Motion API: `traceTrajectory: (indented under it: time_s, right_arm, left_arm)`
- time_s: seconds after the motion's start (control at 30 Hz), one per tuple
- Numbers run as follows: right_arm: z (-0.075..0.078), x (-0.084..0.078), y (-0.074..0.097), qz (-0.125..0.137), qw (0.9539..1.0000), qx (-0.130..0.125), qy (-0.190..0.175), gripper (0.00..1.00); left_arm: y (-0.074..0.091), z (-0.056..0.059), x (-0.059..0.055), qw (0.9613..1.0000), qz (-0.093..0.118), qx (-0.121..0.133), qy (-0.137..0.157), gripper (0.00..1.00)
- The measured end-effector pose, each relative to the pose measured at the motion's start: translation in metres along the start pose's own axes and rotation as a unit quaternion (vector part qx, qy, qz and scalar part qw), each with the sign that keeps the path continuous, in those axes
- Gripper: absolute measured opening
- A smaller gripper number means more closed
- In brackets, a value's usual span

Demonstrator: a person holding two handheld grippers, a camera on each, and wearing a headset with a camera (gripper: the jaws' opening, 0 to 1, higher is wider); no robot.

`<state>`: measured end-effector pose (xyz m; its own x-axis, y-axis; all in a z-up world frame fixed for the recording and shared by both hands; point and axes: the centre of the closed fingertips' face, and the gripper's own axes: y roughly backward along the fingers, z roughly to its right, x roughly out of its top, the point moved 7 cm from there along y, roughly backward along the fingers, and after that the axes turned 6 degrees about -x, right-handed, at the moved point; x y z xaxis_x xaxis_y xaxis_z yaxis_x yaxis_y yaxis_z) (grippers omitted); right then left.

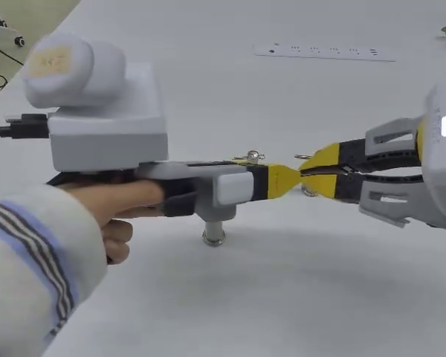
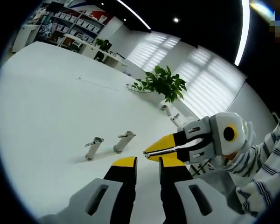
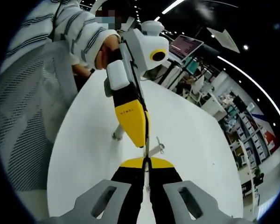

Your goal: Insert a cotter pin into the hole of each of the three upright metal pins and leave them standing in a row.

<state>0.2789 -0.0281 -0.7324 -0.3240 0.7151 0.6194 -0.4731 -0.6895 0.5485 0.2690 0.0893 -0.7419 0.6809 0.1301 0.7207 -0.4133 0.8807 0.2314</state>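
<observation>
Your right gripper (image 3: 147, 162) is clamped on a cotter pin (image 3: 157, 147), nose to nose with your left gripper (image 2: 148, 161) (jaws slightly apart), above a metal pin (image 1: 213, 236).

Tabletop (image 1: 334, 297) layout. Left gripper (image 1: 291, 179) enters from the left, right gripper (image 1: 307, 175) from the right; they sit tip to tip near the centre. First metal pin (image 1: 213, 235) stands on the near side, under the left gripper's body. Second pin (image 2: 93, 148) and third pin (image 2: 123, 141) stand side by side on the far side, left of the left fingers (image 2: 125, 163) in the left gripper view. Power strip (image 1: 323, 51) lies well behind, near the far edge; plant (image 2: 164, 83) to its right, further back.
</observation>
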Motion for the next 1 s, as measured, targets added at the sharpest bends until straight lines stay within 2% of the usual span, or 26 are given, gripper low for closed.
traceTrajectory:
  time_s: [0.43,0.77,1.0]
  right_arm:
    - [-0.0015,0.0018,-0.0021,0.002,0.9999,0.005,0.009,0.02]
    - [-0.0019,0.0043,-0.0031,0.003,0.9998,0.007,0.018,0.02]
    - [-0.0024,0.0055,-0.0019,0.002,0.9997,0.004,0.023,0.02]
  left_arm:
    - [-0.0032,0.0001,-0.0031,0.9999,-0.007,-0.005,0.015,0.08]
    - [-0.0032,-0.0007,-0.0030,0.9998,-0.002,0.001,0.021,0.05]
    - [-0.0038,-0.0013,-0.0034,0.9990,0.002,0.003,0.044,0.03]
